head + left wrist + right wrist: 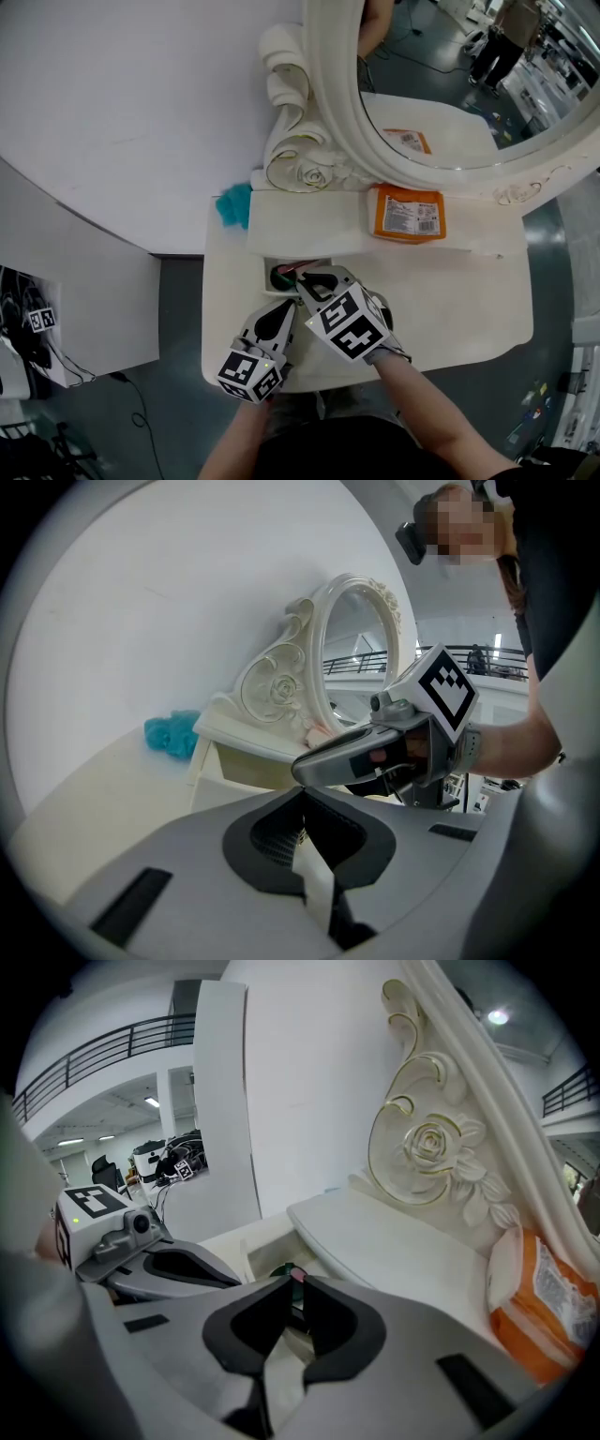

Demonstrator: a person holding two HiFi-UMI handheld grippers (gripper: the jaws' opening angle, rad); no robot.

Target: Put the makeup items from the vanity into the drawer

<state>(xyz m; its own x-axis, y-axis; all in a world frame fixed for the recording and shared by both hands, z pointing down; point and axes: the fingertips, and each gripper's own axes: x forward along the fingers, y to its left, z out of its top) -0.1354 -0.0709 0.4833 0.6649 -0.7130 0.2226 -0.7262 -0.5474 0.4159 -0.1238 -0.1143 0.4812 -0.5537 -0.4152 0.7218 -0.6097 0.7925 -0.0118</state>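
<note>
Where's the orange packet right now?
In the head view the orange packet lies on the vanity's raised shelf, against the mirror frame, right of the carved rose and beyond the open drawer.

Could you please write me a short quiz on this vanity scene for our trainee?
1. True or false: the orange packet lies inside the drawer.
2. The teal puff sits: A) beside the left end of the raised shelf; B) in the drawer; C) on the floor.
3. Is the drawer open or shut?
Key: 1 false, it lies on the raised shelf below the mirror; 2 A; 3 open.
</note>
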